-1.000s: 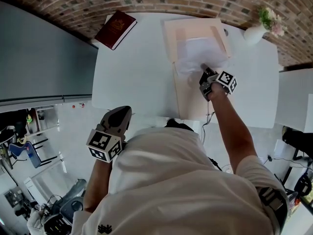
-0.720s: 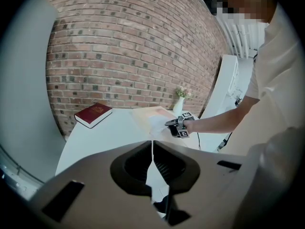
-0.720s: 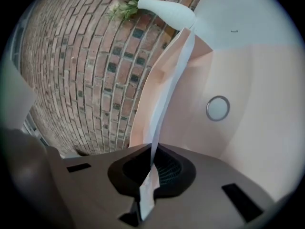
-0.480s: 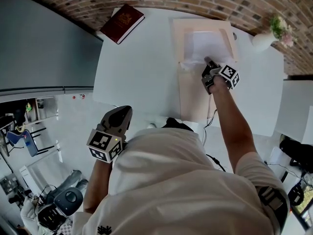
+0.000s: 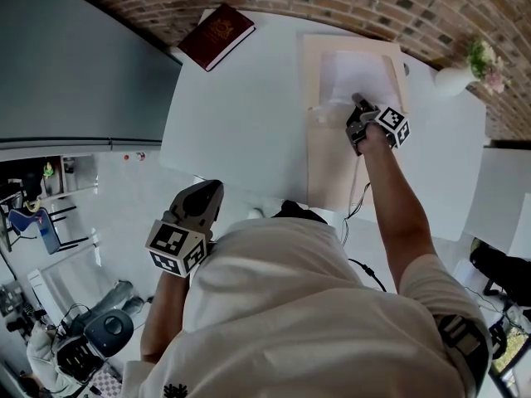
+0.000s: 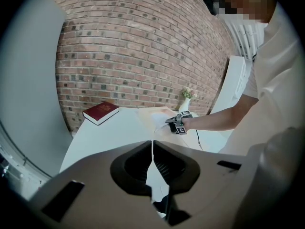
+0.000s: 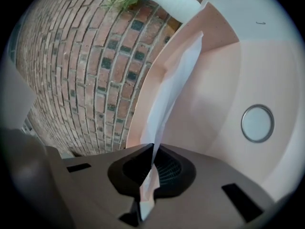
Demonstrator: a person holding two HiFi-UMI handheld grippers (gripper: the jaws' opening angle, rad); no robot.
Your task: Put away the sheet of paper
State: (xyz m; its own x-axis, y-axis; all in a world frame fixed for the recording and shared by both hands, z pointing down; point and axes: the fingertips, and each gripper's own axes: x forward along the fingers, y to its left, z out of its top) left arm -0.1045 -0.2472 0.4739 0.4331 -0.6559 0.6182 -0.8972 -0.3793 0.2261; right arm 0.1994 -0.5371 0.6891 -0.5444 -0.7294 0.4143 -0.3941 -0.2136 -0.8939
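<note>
A white sheet of paper (image 5: 358, 75) lies in the far half of an open pale pink folder (image 5: 332, 164) on the white table (image 5: 249, 114). My right gripper (image 5: 358, 102) is at the sheet's near edge and is shut on it. In the right gripper view the paper (image 7: 174, 89) runs edge-on from between the jaws of my right gripper (image 7: 153, 149) into the folder (image 7: 224, 70). My left gripper (image 5: 205, 199) hangs off the table's near side by the person's body. It is shut with nothing in it, as the left gripper view (image 6: 152, 149) shows.
A red book (image 5: 219, 35) lies at the table's far left corner. A white vase with flowers (image 5: 466, 71) stands at the far right. The folder has a round snap (image 7: 257, 123) on its flap. A brick wall (image 6: 133, 51) runs behind the table.
My right gripper has pushed the sheet away from me, deeper into the folder's far half, and the paper now lies flatter. The left gripper has stayed where it was.
</note>
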